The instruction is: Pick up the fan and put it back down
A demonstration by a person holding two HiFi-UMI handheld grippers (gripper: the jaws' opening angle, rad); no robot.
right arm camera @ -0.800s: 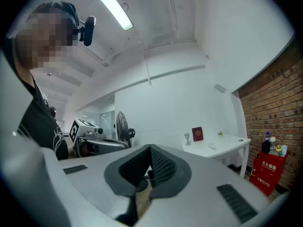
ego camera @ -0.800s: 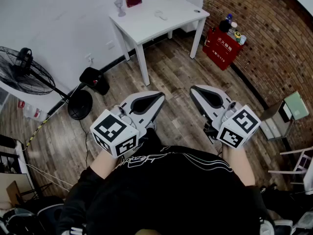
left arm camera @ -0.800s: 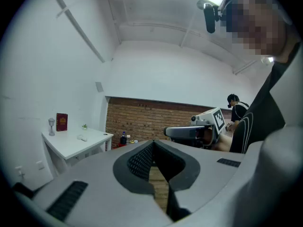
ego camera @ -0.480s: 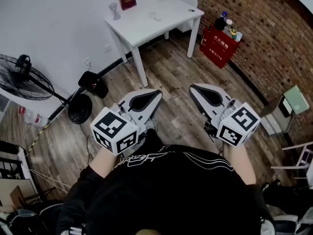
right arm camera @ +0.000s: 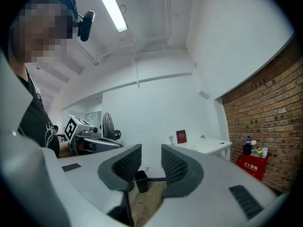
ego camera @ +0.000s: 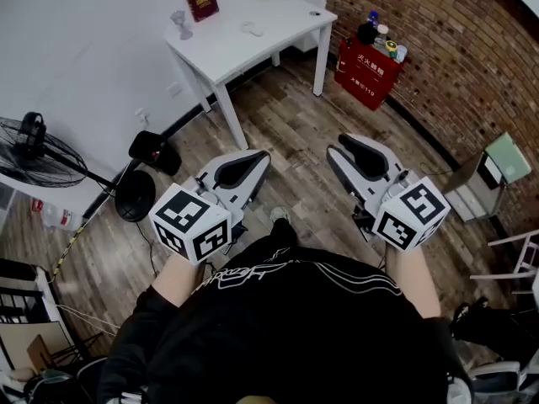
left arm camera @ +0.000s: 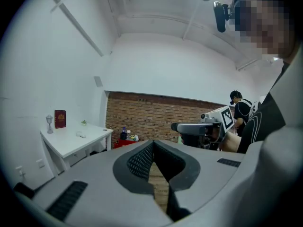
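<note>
The black pedestal fan (ego camera: 40,148) stands at the left by the white wall, its round base (ego camera: 135,197) on the wood floor. Neither gripper is near it. My left gripper (ego camera: 259,156) is held out over the floor in front of the person's body, its pads (left arm camera: 142,157) meeting at the tip, shut on nothing. My right gripper (ego camera: 335,148) is held level beside it, with a small gap between its ribbed pads (right arm camera: 174,163) and nothing in that gap. In the right gripper view the fan's head (right arm camera: 108,123) shows beyond the left gripper (right arm camera: 92,144).
A white table (ego camera: 278,25) with a red book (ego camera: 201,0) stands at the back wall. A red box (ego camera: 364,70) with bottles sits by the brick wall. A black bin (ego camera: 154,148) lies near the fan's base. A chair (ego camera: 497,183) stands at the right.
The head view has drifted: the table and red box slid left and up in it, the fan a little down. Both grippers stay held out in front with jaws unchanged.
</note>
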